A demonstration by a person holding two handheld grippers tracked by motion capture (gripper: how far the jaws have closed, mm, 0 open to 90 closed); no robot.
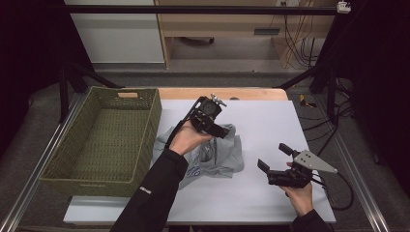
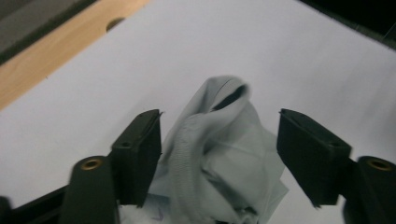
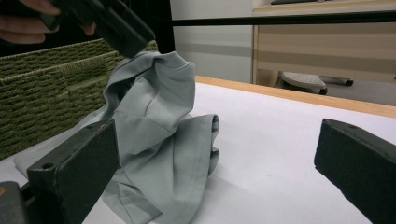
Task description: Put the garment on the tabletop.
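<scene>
The left claw [image 2: 219,158] stands open with the bunched grey shirt [image 2: 219,154] loose between its jaws (let go, I think), so next the open, empty right claw [image 1: 273,162] must grab it.

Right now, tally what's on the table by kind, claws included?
Grey garment: 1
Green woven basket: 1
Handheld claws: 2, left claw and right claw
Total: 4
</scene>
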